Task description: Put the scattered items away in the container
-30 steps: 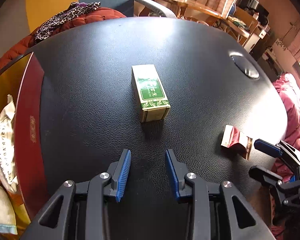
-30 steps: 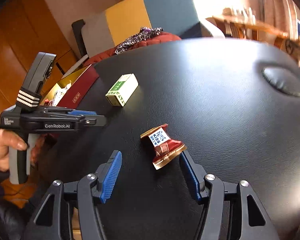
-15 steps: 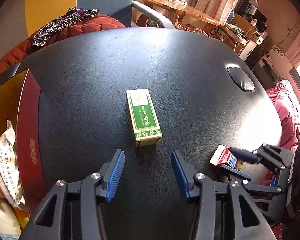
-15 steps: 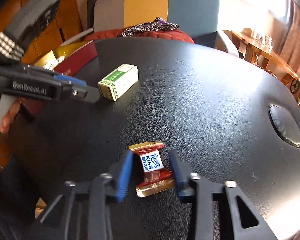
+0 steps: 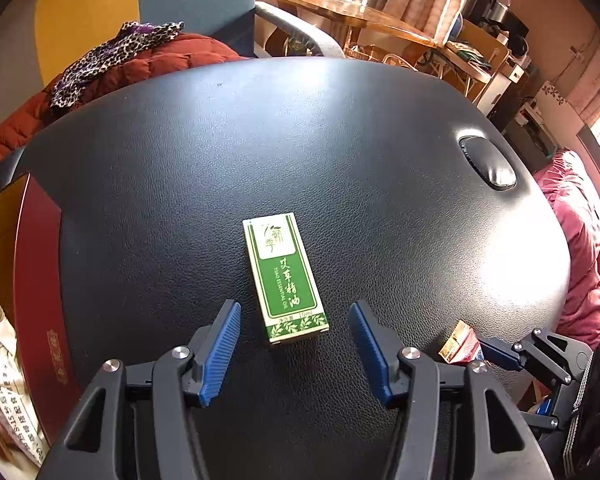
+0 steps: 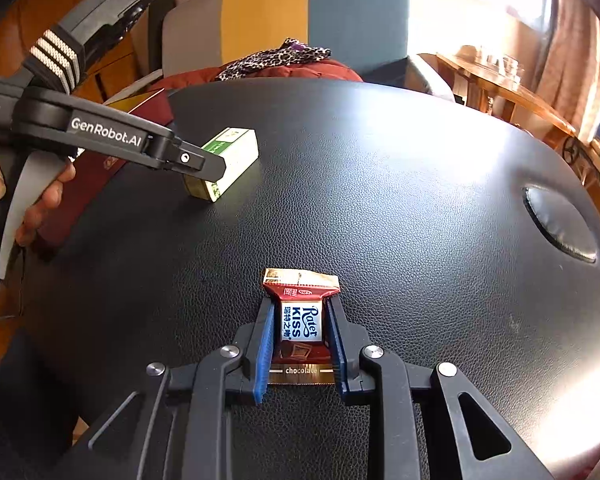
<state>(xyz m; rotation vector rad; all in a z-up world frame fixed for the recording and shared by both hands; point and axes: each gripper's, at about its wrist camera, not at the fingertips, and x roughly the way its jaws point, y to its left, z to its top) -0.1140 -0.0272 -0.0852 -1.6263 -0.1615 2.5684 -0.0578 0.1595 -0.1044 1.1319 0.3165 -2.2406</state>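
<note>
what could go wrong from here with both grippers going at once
1. The right gripper pinches the chocolate packet by its soft wrapper; it could crush or slip out when lifted.
2. The left gripper is open, with only the near end of the green box between its fingers; closing there might pivot the box or push it away.
3. The red container sits on the left, so the right gripper may have to cross the left one.
</note>
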